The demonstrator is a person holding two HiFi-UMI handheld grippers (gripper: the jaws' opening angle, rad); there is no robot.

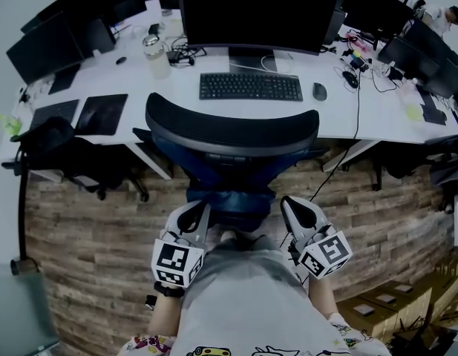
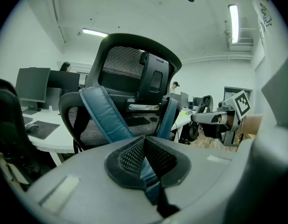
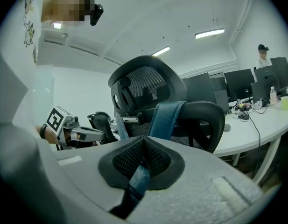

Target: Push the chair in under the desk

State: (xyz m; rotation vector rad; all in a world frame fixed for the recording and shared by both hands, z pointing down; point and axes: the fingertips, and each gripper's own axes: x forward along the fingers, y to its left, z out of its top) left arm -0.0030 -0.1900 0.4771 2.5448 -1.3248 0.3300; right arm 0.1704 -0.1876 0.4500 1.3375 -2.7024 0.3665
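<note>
chair point(image 1: 232, 132) before desk point(image 1: 362, 110), left hand-held gripper point(image 1: 201, 209) and right hand-held gripper point(image 1: 289, 203) clamped on its blue struts point(image 2: 104, 115)

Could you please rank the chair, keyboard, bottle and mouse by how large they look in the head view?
1. chair: largest, though it is also nearest the camera
2. keyboard
3. bottle
4. mouse: smallest
</note>
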